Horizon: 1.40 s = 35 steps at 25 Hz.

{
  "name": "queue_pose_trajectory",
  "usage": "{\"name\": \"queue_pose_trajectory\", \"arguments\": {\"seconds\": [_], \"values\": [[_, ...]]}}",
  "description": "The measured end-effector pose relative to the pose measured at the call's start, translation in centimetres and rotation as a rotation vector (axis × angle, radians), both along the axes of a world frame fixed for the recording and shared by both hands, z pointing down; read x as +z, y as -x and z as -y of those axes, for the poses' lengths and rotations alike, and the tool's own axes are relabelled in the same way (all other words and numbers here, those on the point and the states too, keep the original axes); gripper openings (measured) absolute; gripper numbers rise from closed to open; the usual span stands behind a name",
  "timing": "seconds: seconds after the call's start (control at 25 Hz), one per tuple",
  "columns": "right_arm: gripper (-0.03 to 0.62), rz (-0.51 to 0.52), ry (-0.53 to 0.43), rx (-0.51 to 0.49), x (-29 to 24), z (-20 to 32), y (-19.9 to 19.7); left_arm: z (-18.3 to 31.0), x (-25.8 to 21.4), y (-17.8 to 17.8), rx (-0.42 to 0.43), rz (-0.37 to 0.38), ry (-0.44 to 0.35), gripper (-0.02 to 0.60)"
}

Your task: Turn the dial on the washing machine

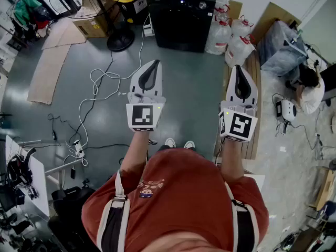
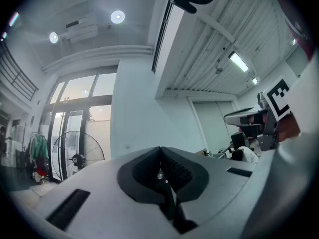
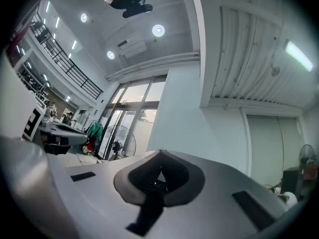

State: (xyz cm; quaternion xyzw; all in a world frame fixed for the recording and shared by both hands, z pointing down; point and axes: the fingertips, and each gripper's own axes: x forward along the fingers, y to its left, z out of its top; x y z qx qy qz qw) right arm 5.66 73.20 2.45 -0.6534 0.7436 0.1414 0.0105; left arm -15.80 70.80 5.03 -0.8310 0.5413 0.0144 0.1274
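The black washing machine (image 1: 180, 16) stands on the floor far ahead, at the top middle of the head view. A small round dial (image 1: 202, 5) sits near the right end of its top panel. My left gripper (image 1: 155, 63) (image 2: 160, 149) is held out in front of me, well short of the machine, jaws shut with nothing between them. My right gripper (image 1: 239, 67) (image 3: 160, 153) is level with it on the right, also shut and empty. Both gripper views look slightly upward at walls and ceiling; the machine does not show in them.
A standing fan (image 1: 118, 35) and cardboard boxes (image 1: 90, 26) are left of the machine, water jugs (image 1: 231, 38) to its right. White cables (image 1: 100, 83) trail over the grey floor at left. A wooden pallet (image 1: 254, 114) lies on the right, and a person (image 1: 311, 91) crouches beyond it.
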Motion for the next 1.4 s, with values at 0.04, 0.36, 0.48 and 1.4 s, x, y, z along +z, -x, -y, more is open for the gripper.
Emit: {"name": "queue_pose_trajectory", "arguments": {"seconds": [0.04, 0.36, 0.48, 1.4], "values": [[0.008, -0.001, 0.003, -0.002, 0.1, 0.2, 0.3, 0.1, 0.0, 0.2, -0.002, -0.003, 0.000, 0.011], [0.008, -0.012, 0.016, -0.004, 0.5, 1.4, 3.1, 1.1, 0.2, 2.9, -0.004, -0.002, 0.000, 0.011], [0.008, -0.014, 0.024, -0.001, 0.8, 2.0, 4.6, 1.7, 0.4, 4.4, -0.004, -0.008, 0.004, 0.011], [0.008, 0.048, 0.083, 0.037, 5.8, 10.2, 4.8, 10.9, 7.6, 4.7, 0.059, -0.040, 0.162, 0.011]]}}
